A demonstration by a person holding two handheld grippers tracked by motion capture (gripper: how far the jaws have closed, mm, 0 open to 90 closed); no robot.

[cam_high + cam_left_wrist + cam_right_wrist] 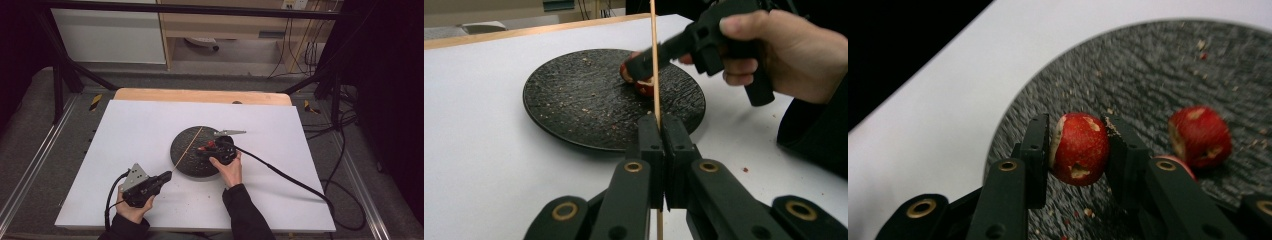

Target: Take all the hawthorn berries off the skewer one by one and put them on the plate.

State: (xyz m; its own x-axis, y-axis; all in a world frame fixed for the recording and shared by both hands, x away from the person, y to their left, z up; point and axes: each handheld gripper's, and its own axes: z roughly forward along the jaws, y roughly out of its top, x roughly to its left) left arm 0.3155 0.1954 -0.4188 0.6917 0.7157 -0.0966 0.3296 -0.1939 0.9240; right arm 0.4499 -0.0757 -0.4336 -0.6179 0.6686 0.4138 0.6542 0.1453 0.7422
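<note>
Firmly right claw [1079, 150] grips red fruit piece [1080, 148].

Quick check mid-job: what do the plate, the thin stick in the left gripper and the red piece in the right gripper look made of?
Plate: dark stoneware or slate-like ceramic, matte; the rippled, rough surface suggests it.
Stick: likely bamboo or wood, pale tan, slim and straight, clamped by the left gripper.
Red piece: fruit, glossy red skin with pale flesh where it is cut and nicked, possibly hawthorn or small apple, pinched by the right gripper.

Left tool [167, 176] low near the body, jaws pressed together. Right tool [207, 149] stretched forward, tilted downward, jaws clamped.
</note>
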